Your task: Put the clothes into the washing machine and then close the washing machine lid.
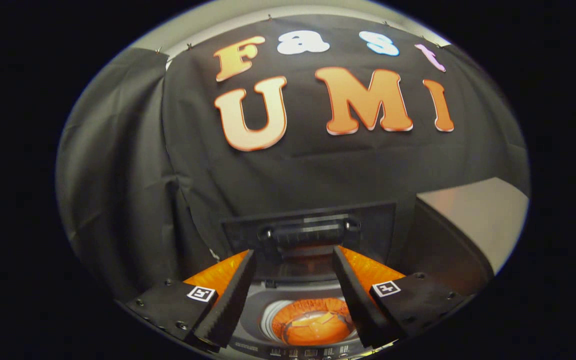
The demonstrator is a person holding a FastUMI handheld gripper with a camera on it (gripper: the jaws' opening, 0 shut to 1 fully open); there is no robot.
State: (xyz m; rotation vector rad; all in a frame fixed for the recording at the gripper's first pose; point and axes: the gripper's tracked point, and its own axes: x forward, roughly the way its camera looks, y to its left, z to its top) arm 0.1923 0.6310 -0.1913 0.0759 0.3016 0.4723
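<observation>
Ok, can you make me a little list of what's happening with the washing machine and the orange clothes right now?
washer: seen from above, below the tongs
lid: up, standing open just beyond the fingertips
lid handle: dark bar across the lid, untouched
clothes: orange, lying inside the drum
tongs: open, holding nothing, the drum showing between the fingers
fingers: spread apart, above the washer opening
done: clothes are in
left to do: close the lid
</observation>
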